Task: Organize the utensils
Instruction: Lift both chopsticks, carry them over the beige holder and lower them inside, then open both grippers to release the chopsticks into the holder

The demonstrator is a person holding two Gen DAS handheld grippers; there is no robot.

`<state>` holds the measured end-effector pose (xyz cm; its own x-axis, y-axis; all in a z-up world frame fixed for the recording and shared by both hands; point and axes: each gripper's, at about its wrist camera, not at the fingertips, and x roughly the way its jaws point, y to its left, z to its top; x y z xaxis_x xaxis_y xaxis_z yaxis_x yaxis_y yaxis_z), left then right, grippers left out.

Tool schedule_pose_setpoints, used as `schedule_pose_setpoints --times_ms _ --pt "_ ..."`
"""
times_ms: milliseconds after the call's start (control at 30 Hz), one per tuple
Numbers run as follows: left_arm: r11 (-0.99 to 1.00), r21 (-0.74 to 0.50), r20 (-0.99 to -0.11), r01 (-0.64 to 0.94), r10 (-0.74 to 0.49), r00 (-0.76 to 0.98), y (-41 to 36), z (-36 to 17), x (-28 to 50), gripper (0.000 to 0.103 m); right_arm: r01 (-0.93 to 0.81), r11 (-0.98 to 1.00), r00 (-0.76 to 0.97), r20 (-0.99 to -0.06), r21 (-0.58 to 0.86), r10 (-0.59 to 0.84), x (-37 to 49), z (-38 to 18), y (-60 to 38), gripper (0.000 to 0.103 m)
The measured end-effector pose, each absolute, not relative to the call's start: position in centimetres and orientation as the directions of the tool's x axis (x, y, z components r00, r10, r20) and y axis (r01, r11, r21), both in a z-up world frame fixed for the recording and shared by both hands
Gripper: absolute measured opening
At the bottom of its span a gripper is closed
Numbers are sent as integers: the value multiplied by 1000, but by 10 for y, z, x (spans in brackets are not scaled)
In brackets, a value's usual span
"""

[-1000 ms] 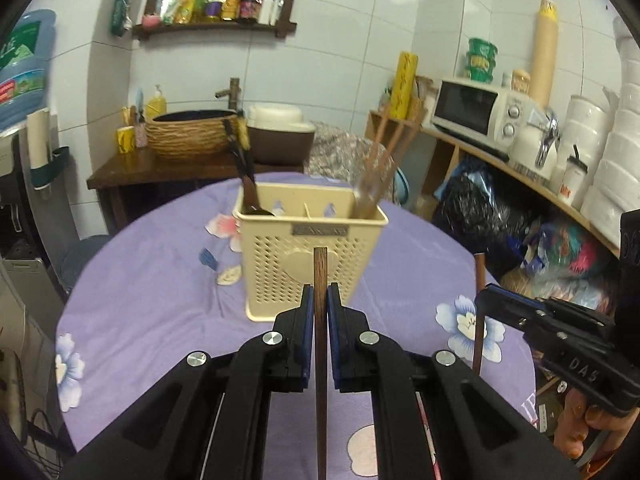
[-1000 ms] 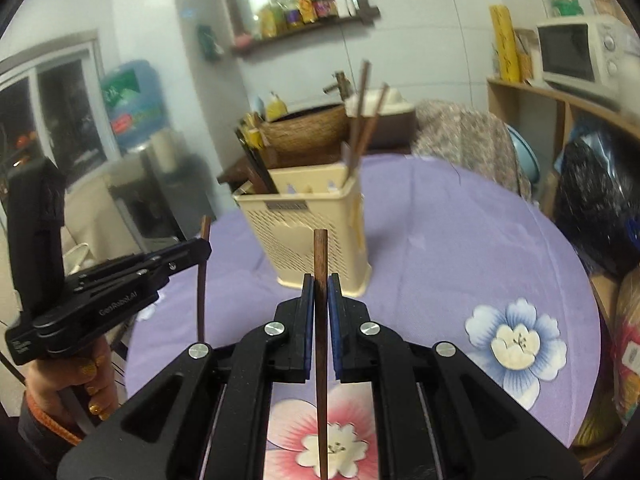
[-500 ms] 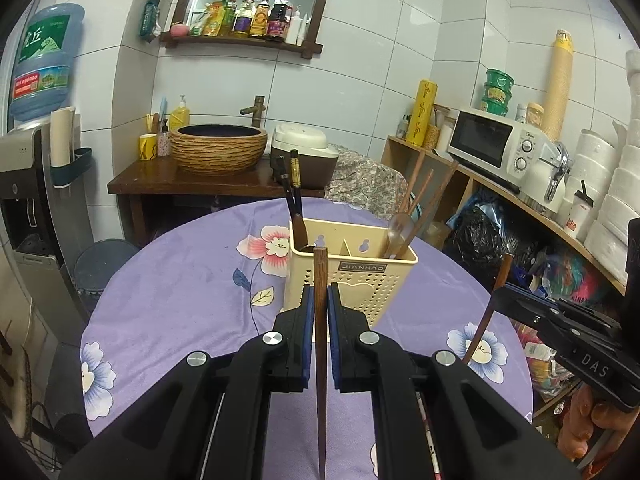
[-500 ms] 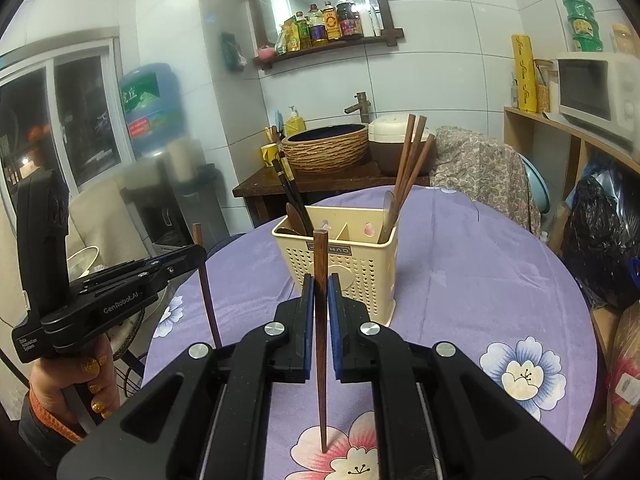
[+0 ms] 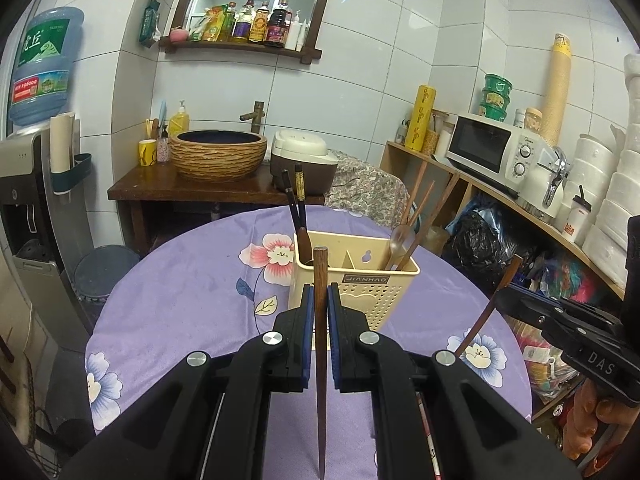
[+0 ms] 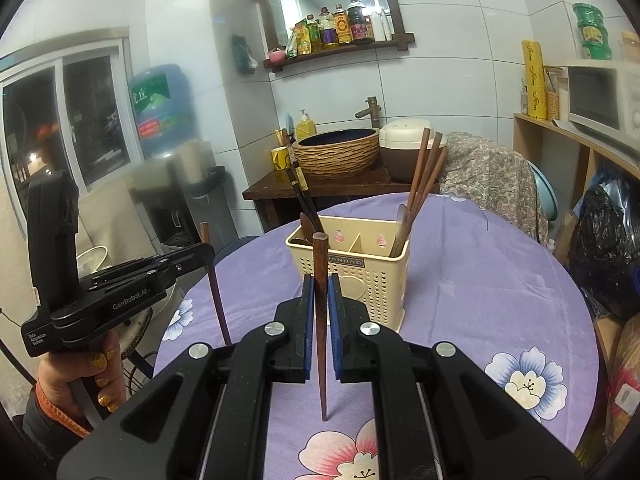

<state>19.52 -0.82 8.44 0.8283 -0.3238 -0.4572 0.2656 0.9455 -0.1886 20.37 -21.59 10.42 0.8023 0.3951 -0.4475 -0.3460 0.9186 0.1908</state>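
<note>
Both tools have drawn back from the caddy (image 5: 356, 280), which now sits farther off. Left tool (image 5: 321, 312) clamps one chopstick (image 5: 320, 360), right tool (image 6: 320, 304) another (image 6: 321, 320). Lower each tip-first into the right compartment beside the brown chopsticks (image 6: 424, 176).

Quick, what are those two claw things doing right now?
Left gripper: closed on a brown chopstick.
Right gripper: closed on another brown chopstick.

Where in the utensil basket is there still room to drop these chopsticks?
The middle slot of the basket, between its two dividers, looks bare. The left slot holds black chopsticks; the right slot is crowded with brown chopsticks and a spoon.
</note>
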Motion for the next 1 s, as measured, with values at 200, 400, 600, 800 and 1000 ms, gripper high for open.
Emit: schedule_pose_setpoints --times_ms 200,400,600,800,1000 --pt "945 -148 -422 293 -328 845 -14 122 201 8 -377 906 807 -413 191 423 214 140 -216 8" --pt "933 -192 -338 305 -355 872 -11 191 228 8 -367 921 861 -325 134 390 238 222 -216 8" --pt "940 -194 -278 282 -328 903 -25 237 270 8 -313 946 902 -287 84 324 272 261 -212 8" --pt "954 -195 -272 228 -276 922 -38 225 308 8 -273 959 909 -303 80 285 304 234 -211 8" --pt "963 -174 -340 206 -256 905 -48 168 323 8 -257 961 890 -365 97 275 326 180 -210 8"
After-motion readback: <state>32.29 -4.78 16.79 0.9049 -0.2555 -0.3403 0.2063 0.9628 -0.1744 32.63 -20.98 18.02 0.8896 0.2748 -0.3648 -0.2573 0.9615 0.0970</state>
